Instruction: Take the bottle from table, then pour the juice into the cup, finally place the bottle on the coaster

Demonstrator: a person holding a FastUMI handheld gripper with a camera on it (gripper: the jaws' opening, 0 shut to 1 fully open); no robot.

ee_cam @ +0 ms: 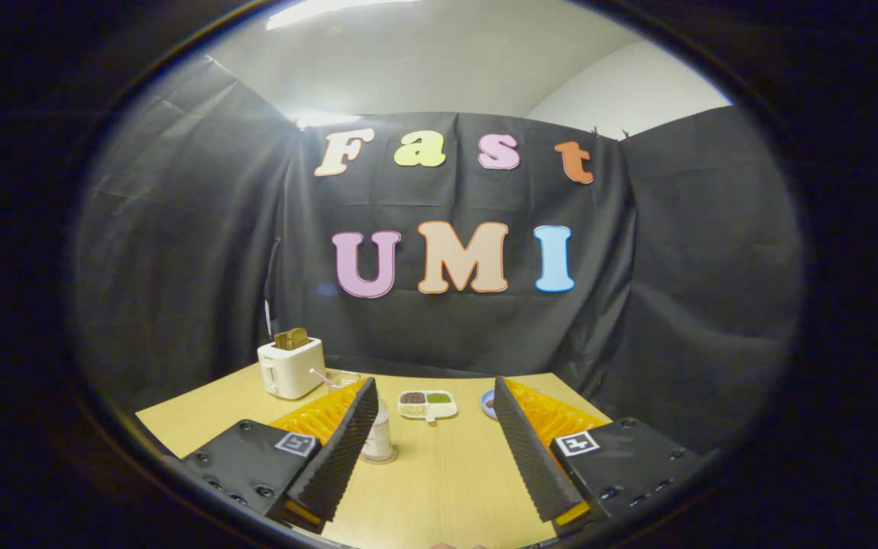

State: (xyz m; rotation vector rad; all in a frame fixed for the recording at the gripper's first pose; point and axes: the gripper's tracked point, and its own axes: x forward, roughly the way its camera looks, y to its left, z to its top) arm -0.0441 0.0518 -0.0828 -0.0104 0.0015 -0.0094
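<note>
A: Bottle point(378, 435) stands upright on the counter point(447, 473), partly hidden behind one finger of the hand-held gripper point(433, 389).

B: Gripper state?

A: Released; fingers spread wide, grasping nothing.

B: Other items?

A: Toaster point(291, 367) with bread at the far corner; divided snack dish point(427, 404) near the far edge; blue coaster point(489, 402) beside it.

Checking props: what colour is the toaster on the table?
Cream white toaster, toast in its slots, best seen in the gripper view.
</note>
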